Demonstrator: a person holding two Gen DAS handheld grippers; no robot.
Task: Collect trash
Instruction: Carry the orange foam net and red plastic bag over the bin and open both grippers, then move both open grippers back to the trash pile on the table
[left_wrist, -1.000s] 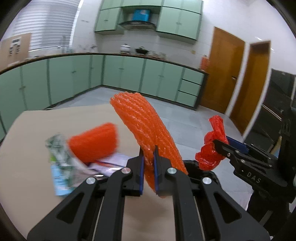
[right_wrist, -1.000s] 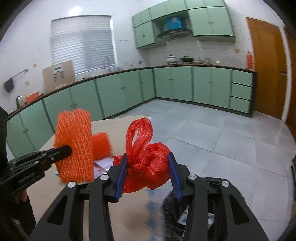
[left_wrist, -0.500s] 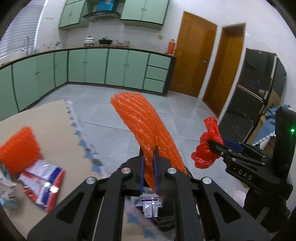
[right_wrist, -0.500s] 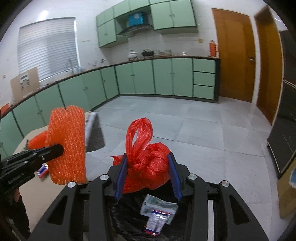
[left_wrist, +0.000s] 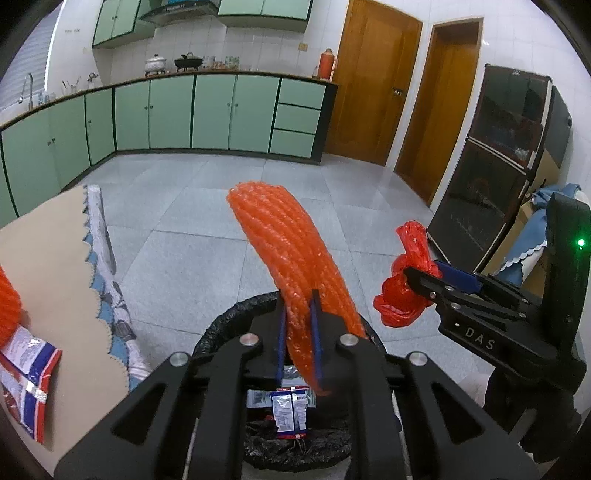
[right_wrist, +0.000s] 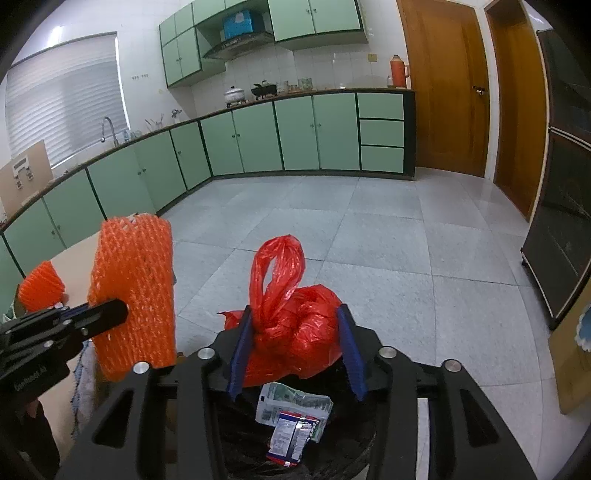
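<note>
Kitchen floor holds the bin (right_wrist: 295, 435) right under both tongs; left tongs (left_wrist: 298, 332) and right tongs (right_wrist: 293, 350) are opening around the foam net (left_wrist: 291, 266) and red bag (right_wrist: 291, 317).

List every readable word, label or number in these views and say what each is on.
"DAS" on the side of the right gripper, seen from the left wrist.
White lettering on the left gripper body, seen from the right wrist: blurred, unreadable.
Print on the wrappers in the bin: too small to read.
Print on the wrapper on the table: too blurred to read.
</note>
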